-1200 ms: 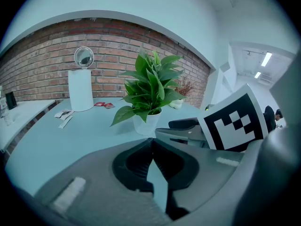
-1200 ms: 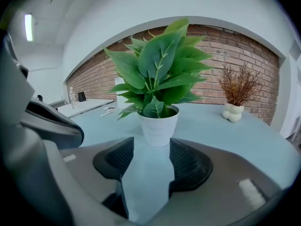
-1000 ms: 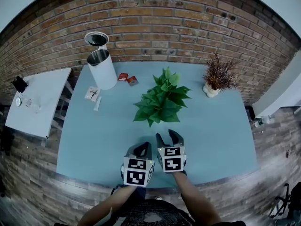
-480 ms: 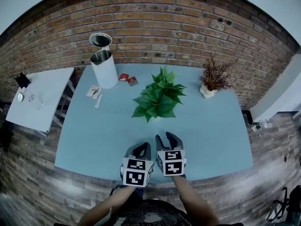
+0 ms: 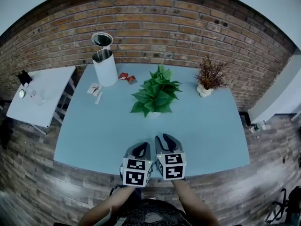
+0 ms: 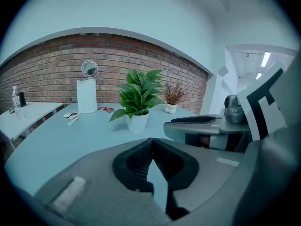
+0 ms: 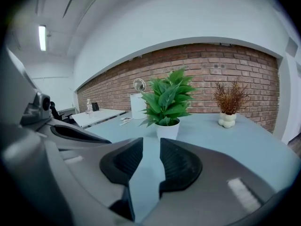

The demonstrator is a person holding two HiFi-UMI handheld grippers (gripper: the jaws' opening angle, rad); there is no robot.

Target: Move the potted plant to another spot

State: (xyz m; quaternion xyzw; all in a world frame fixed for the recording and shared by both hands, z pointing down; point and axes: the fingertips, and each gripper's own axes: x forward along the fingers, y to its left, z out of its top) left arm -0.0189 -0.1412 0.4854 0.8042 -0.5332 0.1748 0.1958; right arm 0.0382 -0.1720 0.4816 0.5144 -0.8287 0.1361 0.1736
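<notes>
The potted plant [image 5: 155,95], green leaves in a white pot, stands upright in the middle of the light blue table [image 5: 207,131]. Both grippers hover side by side over the table's near edge, well short of the plant. The left gripper [image 5: 142,147] is shut, its tips touching and nothing in them. The right gripper [image 5: 165,139] has a narrow gap between its pads; its jaws are closing with nothing between them. In the left gripper view the plant [image 6: 138,91] is ahead of the gripper [image 6: 151,142]; in the right gripper view the plant [image 7: 168,100] is ahead of the gripper [image 7: 151,142].
A white cylindrical bin [image 5: 105,67] with a raised lid stands at the back left. A dried plant in a white vase [image 5: 209,76] stands back right. Red packets [image 5: 127,77] and papers [image 5: 95,89] lie near the bin. A white side table [image 5: 42,95] stands left; a brick wall runs behind.
Both grippers have drawn back from the plant toward the near edge. The right gripper's jaws have narrowed. The plant has stayed where it was on the table.
</notes>
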